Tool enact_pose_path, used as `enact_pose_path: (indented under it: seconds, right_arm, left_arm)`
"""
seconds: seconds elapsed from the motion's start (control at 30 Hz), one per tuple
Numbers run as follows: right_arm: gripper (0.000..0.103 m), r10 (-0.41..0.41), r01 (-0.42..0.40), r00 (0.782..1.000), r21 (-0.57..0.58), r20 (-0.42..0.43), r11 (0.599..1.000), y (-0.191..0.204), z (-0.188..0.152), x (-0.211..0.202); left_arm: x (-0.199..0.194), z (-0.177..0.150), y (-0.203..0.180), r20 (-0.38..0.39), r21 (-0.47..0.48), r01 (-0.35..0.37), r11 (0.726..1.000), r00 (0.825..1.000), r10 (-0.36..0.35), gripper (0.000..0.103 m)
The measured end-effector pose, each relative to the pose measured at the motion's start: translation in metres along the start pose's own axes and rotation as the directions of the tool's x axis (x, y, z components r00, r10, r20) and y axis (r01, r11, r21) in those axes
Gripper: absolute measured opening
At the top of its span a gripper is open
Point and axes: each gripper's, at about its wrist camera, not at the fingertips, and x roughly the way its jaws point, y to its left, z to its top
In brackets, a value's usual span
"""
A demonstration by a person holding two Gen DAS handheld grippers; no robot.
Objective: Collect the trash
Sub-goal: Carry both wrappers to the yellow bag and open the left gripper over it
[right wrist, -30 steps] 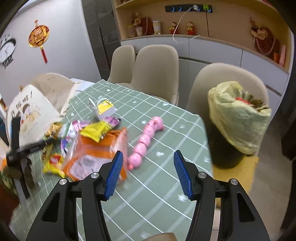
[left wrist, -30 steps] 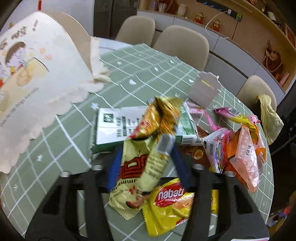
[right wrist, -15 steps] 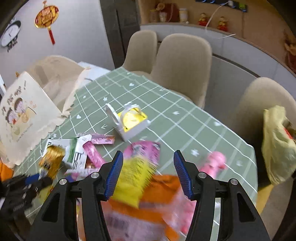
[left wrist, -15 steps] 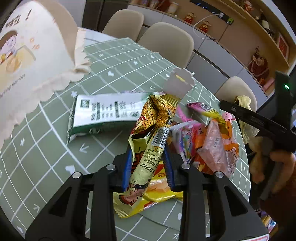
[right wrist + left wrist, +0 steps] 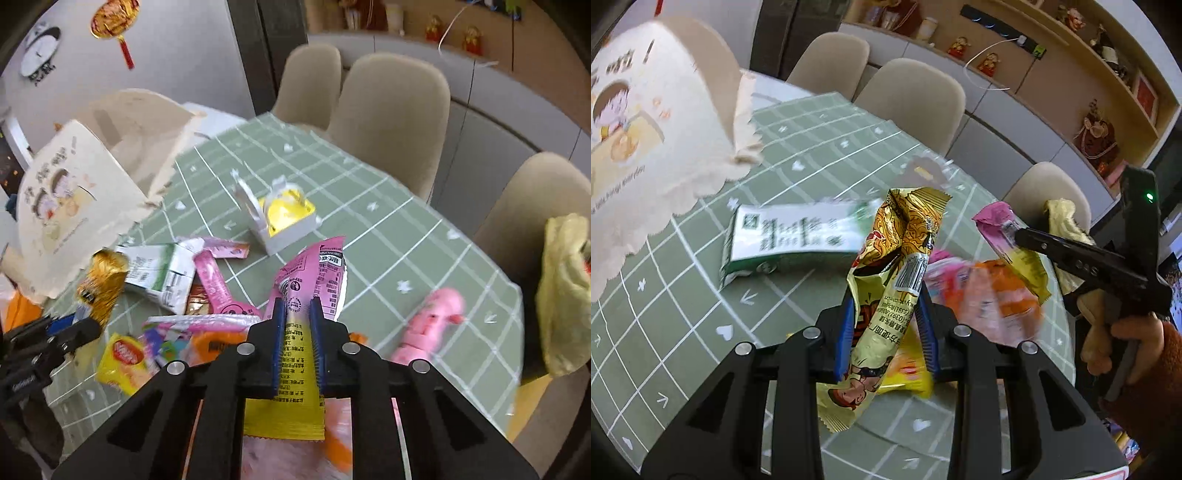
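My left gripper (image 5: 886, 295) is shut on a gold and yellow snack wrapper (image 5: 905, 254) and holds it above the green checked table (image 5: 683, 295). My right gripper (image 5: 297, 306) is shut on a pink and yellow wrapper (image 5: 314, 273), also lifted; it shows in the left wrist view (image 5: 1012, 247) at the right. Below lie a green and white carton (image 5: 790, 236), an orange packet (image 5: 1001, 295), a yellow Nabati packet (image 5: 125, 356) and pink wrappers (image 5: 212, 278). The left gripper and its gold wrapper (image 5: 101, 284) show at the left of the right wrist view.
A large cream paper bag (image 5: 646, 122) stands open at the left. A small white box with a yellow inside (image 5: 284, 218) and a pink toy (image 5: 430, 321) sit on the table. A yellow plastic bag (image 5: 565, 291) rests on a chair at the right. Beige chairs (image 5: 391, 107) ring the table.
My left gripper closed on the gold wrapper and lifted it. My right gripper came over the pile, closed on the pink and yellow wrapper and raised it.
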Motion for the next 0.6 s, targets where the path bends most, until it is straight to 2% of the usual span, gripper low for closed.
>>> enact_pose_path:
  seconds: [0.13,0.3,0.6]
  right_arm:
    - [0.013,0.004,-0.005,0.998,0.014,0.062,1.0,-0.018,-0.004,-0.042]
    - [0.013,-0.007,0.002,0.995,0.049,0.1,0.999,-0.046,-0.022,-0.08]
    - [0.013,-0.038,0.025,0.981,0.071,0.19,0.997,-0.09,-0.051,-0.147]
  left_arm:
    - [-0.017,0.009,-0.035,0.032,0.033,0.006,0.999,0.999,-0.007,0.03]
    - [-0.034,0.015,-0.086,0.079,0.1,-0.01,0.995,0.997,0.002,0.03]
    - [-0.054,0.01,-0.18,0.146,0.2,-0.045,0.979,0.989,0.015,0.03]
